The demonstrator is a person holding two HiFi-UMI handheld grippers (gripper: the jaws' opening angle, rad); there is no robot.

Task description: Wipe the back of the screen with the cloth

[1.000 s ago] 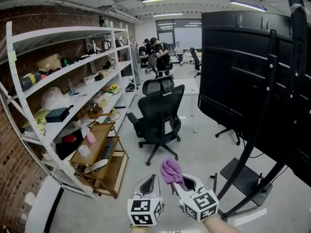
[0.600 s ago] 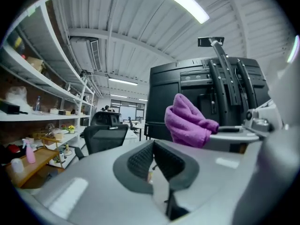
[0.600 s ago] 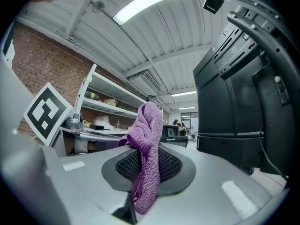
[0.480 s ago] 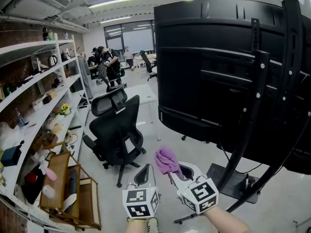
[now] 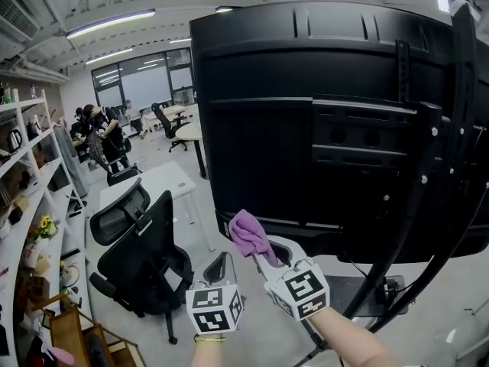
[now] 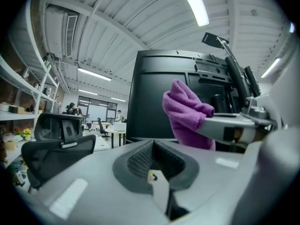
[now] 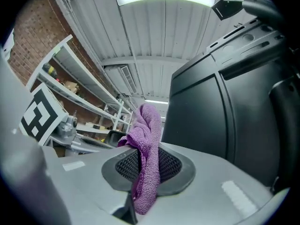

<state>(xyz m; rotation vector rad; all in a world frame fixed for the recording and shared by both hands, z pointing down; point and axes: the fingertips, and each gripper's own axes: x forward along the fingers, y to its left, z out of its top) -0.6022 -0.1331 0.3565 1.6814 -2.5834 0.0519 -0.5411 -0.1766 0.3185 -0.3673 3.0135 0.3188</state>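
Office; screen (image 5: 306,128) partly out of frame, cloth (image 5: 246,232) in right gripper (image 5: 260,254).

No legible text or labels.

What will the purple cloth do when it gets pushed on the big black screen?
Probably flop: the purple cloth droops in folds where the right gripper pinches it. It looks fuzzy and light, so it would likely squash flat against the screen rather than slip.
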